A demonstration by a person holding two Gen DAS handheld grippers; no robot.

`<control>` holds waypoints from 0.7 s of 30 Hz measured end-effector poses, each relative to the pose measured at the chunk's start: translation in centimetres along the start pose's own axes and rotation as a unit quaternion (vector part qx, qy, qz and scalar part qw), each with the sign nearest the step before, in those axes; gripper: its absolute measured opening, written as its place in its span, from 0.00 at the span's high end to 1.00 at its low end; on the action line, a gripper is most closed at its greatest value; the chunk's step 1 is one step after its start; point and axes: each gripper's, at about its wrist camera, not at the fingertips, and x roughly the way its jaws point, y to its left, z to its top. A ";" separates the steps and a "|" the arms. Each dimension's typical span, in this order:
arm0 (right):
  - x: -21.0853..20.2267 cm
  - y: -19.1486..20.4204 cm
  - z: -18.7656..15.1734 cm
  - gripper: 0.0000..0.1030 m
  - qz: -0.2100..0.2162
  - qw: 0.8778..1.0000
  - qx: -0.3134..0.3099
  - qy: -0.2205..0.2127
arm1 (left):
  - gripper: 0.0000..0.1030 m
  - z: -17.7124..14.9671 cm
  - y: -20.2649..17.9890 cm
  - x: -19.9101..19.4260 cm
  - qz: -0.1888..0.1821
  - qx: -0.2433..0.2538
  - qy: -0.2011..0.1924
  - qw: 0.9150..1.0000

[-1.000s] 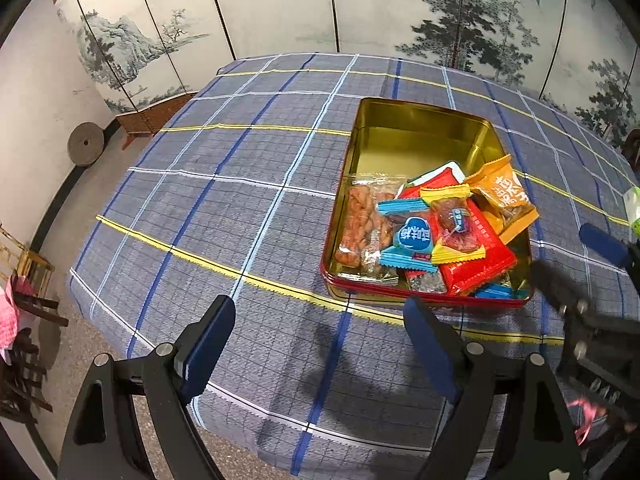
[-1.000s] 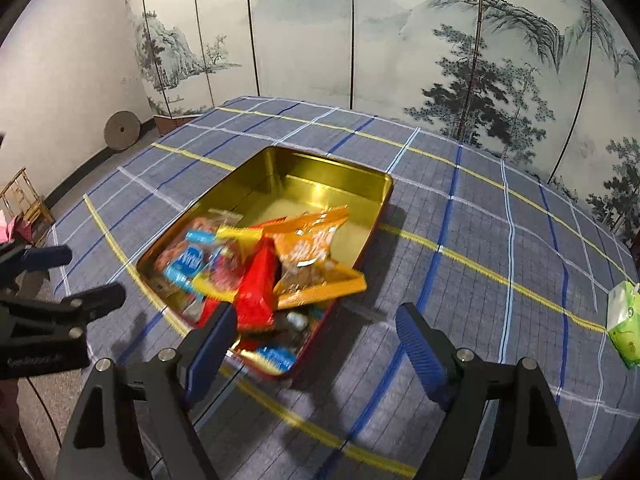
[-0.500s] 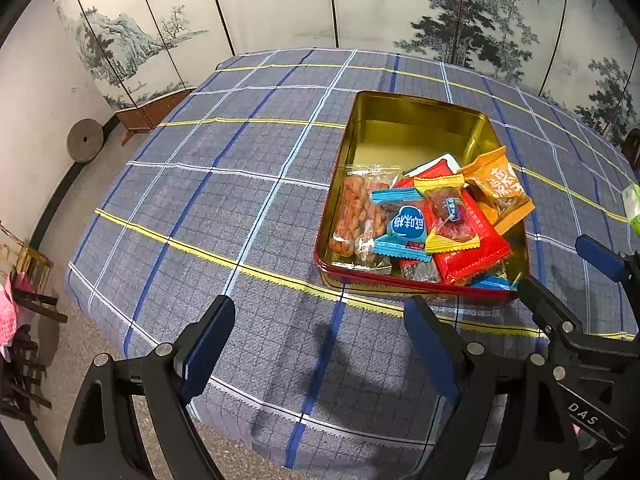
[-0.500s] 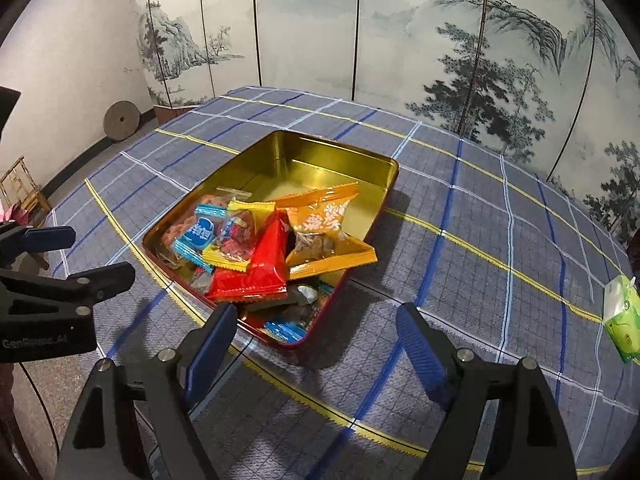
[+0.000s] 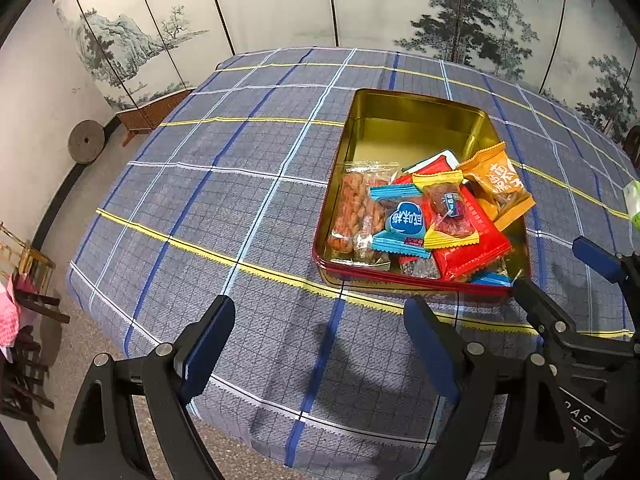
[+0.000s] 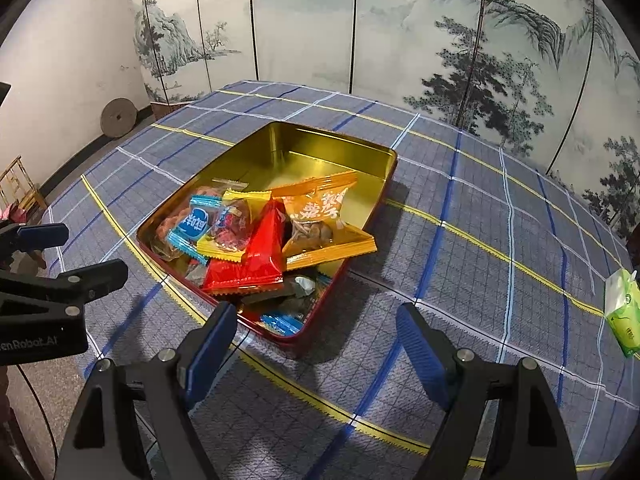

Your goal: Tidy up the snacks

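Jaws on both grippers are standing wide apart with nothing between them. The left gripper (image 5: 316,344) is hanging over the near edge of the worktop (image 5: 224,184), pointing down at bare plaid cloth, well left of the tin (image 5: 416,108). The right gripper (image 6: 316,344) is hovering just before the tin's (image 6: 332,140) near corner, its left pad over that corner, touching nothing.

The tin is sitting open on the worktop (image 6: 480,216), its gold inside showing. Snacks are lying heaped in its near half, while the far half is showing bare metal. A red packet (image 6: 256,260) is lying on top, an orange packet (image 6: 320,216) is leaning beside it, and a blue packet (image 6: 196,222) and a yellow packet (image 6: 236,228) are overlapping at the left. A clear bag (image 5: 356,208) is lying along the tin's left wall. A green pack (image 6: 622,308) is resting apart at the worktop's right edge.
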 end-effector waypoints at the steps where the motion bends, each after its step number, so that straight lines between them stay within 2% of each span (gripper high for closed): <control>1: 0.0 0.0 0.0 0.19 0.000 1.000 0.000 0.000 | 0.18 0.0 0.0 0.0 -0.001 0.000 0.000 1.000; 21: 0.7 0.3 -0.5 0.19 0.002 1.000 -0.006 0.012 | 0.18 0.2 0.1 0.8 0.000 -0.004 0.008 1.000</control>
